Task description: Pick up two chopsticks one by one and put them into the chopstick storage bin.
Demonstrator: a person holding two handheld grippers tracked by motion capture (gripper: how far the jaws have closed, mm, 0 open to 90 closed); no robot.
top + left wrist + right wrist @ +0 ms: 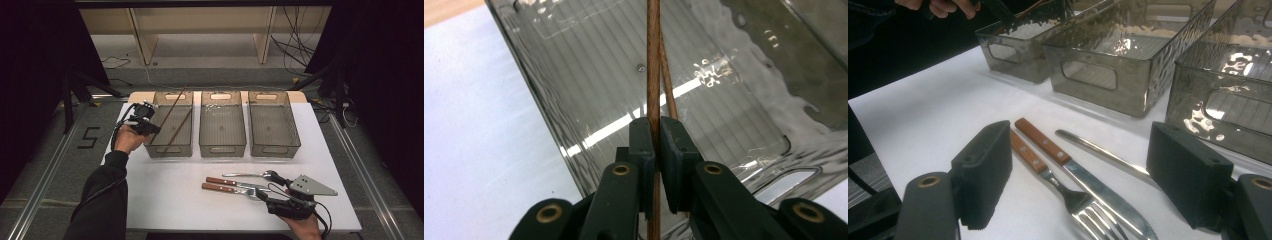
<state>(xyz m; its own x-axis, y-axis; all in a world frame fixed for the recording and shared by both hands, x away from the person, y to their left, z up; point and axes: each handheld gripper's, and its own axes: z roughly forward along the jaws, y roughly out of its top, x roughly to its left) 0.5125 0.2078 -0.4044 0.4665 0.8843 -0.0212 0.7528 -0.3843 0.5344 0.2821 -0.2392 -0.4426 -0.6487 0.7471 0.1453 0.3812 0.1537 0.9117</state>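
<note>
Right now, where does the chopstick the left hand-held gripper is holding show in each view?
High view: chopstick slants over the left bin, upper left.
Left gripper view: runs straight up the centre, clamped in the jaws.
Right gripper view: I cannot pick it out for sure; top left is too dark.
Shared landmark: the left bin.

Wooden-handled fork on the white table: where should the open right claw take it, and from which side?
Judging by its pose, grip the fork at its narrow metal neck, just past the riveted wooden handle. It lies flat, close beside the knife, so the right claw should probably come straight down from above, with one jaw slipping into the thin gap between them.
</note>
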